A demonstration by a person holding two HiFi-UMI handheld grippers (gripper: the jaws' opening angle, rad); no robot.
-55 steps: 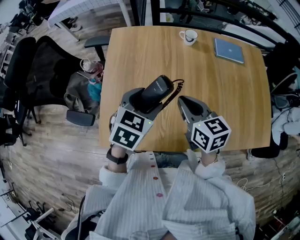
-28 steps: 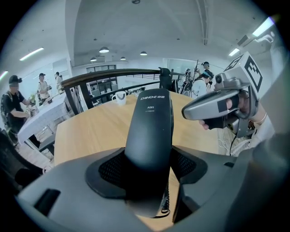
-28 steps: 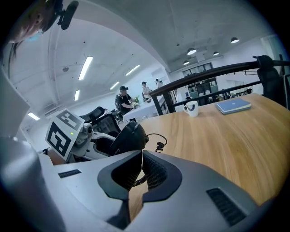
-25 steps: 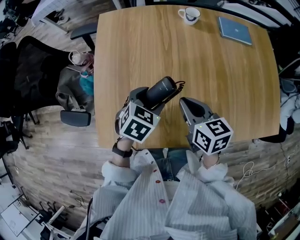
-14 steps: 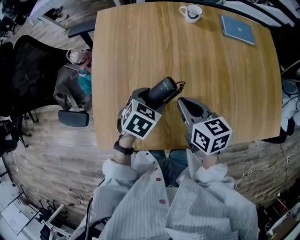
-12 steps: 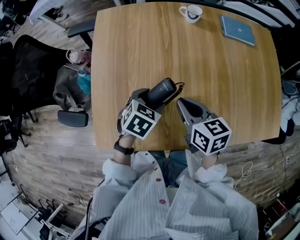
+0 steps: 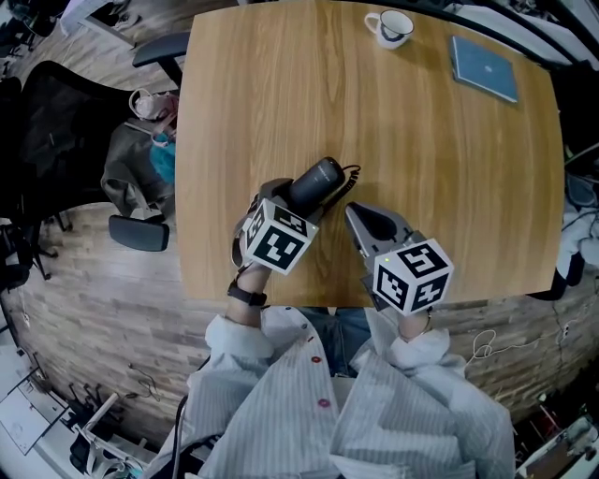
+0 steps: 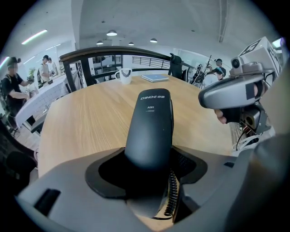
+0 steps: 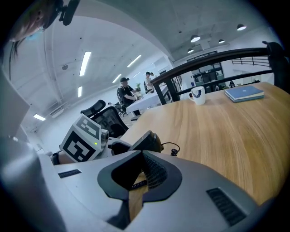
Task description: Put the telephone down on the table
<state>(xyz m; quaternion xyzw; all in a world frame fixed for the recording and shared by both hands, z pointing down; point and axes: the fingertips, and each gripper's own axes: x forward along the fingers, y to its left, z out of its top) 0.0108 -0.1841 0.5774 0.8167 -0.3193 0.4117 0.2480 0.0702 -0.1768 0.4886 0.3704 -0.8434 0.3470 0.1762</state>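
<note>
A black telephone handset (image 7: 314, 181) sticks out of my left gripper (image 7: 294, 202) over the near part of the wooden table (image 7: 430, 178). The left gripper (image 8: 149, 168) is shut on the handset's (image 8: 150, 127) near end, and the far end points across the table. The handset's coiled cord (image 7: 349, 176) trails beside it and hangs down between the jaws (image 8: 171, 195). My right gripper (image 7: 358, 218) hovers just right of the handset, shut with nothing in it (image 9: 137, 180). From the right gripper view the handset (image 9: 144, 141) looks tilted, far end up.
A white mug (image 7: 393, 26) and a blue book (image 7: 484, 67) lie at the table's far edge. A black office chair (image 7: 51, 122) and a bag (image 7: 140, 164) stand on the floor left of the table. People stand in the background (image 8: 11, 86).
The head camera has shifted, so the table sits differently in frame. My left gripper has turned slightly while keeping hold of the handset. The right gripper has drifted a little left.
</note>
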